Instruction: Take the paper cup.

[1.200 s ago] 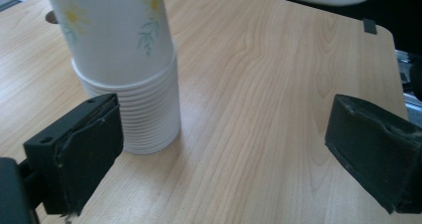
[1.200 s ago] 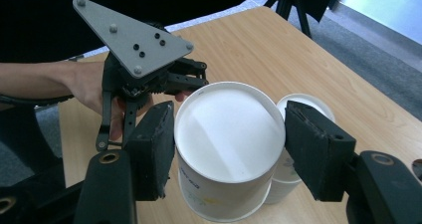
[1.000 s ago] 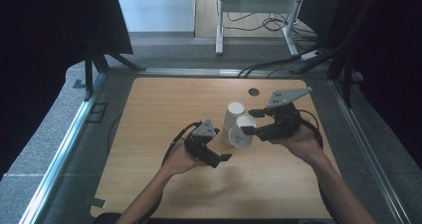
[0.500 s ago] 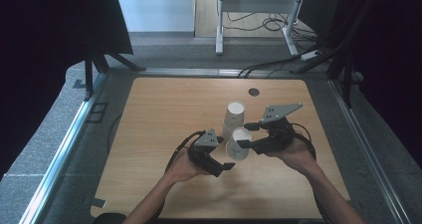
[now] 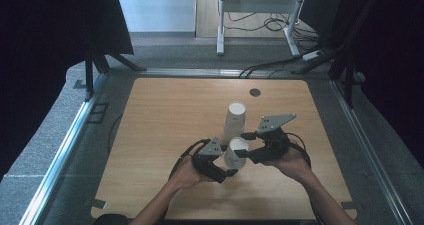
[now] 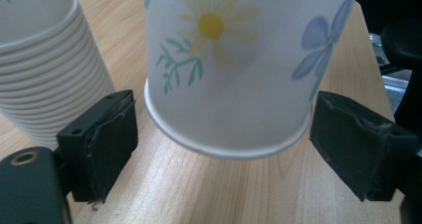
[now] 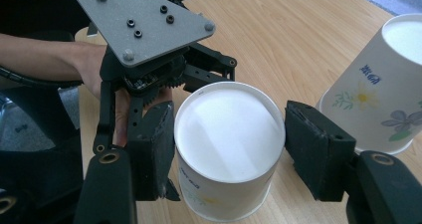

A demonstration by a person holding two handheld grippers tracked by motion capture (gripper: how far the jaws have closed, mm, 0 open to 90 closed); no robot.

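A single flower-printed paper cup [image 5: 236,152] is upside down just in front of a stack of the same cups [image 5: 234,119]. My right gripper [image 5: 244,146] comes in from the right and is shut on it. In the right gripper view both pads [image 7: 154,149] press the cup [image 7: 226,149] near its upturned base. My left gripper [image 5: 229,164] reaches in from the left. Its jaws have just been closing around the cup's rim [image 6: 229,109]; one pad [image 6: 107,134] still stands a little off the wall. The rim hangs close over the wooden table [image 5: 165,115].
The stack [image 6: 45,74] stands right beside the single cup, leaning slightly [image 7: 378,94]. A small dark round hole [image 5: 255,92] marks the tabletop at the far right. Metal rails [image 5: 65,150] run along the table's sides. White stand legs [image 5: 220,25] and cables lie on the floor beyond.
Both hands have come down and nearer to the person with the single cup, away from the stack. The left gripper's jaws have narrowed around the cup.
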